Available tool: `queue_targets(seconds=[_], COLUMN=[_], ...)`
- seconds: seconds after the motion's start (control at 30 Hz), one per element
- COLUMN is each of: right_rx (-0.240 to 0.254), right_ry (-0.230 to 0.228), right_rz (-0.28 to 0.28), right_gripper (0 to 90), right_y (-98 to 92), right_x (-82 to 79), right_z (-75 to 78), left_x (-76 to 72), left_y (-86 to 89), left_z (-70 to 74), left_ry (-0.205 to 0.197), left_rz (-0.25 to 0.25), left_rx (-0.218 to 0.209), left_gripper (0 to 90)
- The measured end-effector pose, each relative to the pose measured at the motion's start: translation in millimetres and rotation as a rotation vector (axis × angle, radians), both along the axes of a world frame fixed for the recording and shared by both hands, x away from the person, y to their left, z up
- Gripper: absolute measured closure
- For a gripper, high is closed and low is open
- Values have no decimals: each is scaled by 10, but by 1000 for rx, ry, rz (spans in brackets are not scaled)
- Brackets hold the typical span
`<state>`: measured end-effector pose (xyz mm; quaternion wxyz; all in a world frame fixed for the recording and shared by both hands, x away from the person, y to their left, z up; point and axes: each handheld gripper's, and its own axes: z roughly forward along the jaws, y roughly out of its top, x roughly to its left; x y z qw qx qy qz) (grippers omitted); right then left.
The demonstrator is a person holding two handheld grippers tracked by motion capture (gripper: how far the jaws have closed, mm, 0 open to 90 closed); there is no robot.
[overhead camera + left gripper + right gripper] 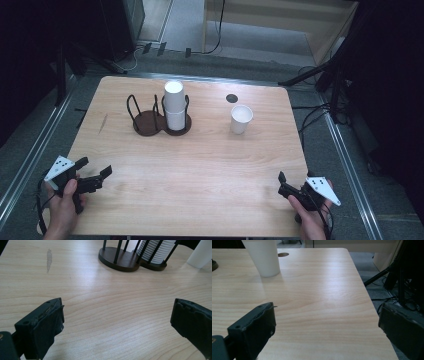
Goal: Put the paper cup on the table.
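A: Looking down at the table point(200, 165), what is the surface like?

B: Pale wood with a fine grain and rounded corners. There is a grey smudge point(103, 123) near its left edge and a dark round hole point(231, 98) near the far edge. Around it lies grey floor, with metal rails along both sides, cables trailing at the far end and dark stands to the right.

A: And the grippers?

B: The left gripper point(95, 175) sits at the near left corner, jaws spread wide with nothing between them. The right gripper point(281, 183) is at the near right corner, likewise spread and empty; its own view shows bare wood between the jaws.

A: Where are the cups?

B: A single white cup point(241, 119) stands upright right of centre, just near of the hole. A stack of white cups point(174, 105) stands in the right ring of a dark double holder point(146, 121); the left ring is empty. Both are well apart from the grippers.
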<state>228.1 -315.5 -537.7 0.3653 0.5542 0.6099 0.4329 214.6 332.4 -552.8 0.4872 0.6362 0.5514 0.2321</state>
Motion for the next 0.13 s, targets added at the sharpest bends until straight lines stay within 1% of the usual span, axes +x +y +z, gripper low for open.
queue_targets(seconds=[0.07,0.1,0.13], right_rx=[-7,-7,-13], right_ry=[9,9,31], right_rz=[1,1,-1], right_gripper=[9,9,9], right_y=[-13,-13,-23], right_x=[-51,-51,-70], right_z=[-9,-9,-15], left_x=[1,2,3], left_y=[1,2,2], left_z=[0,0,0], left_ry=[1,1,2], left_rz=[0,0,-2], left_rx=[0,-2,-1], left_gripper=[0,0,0])
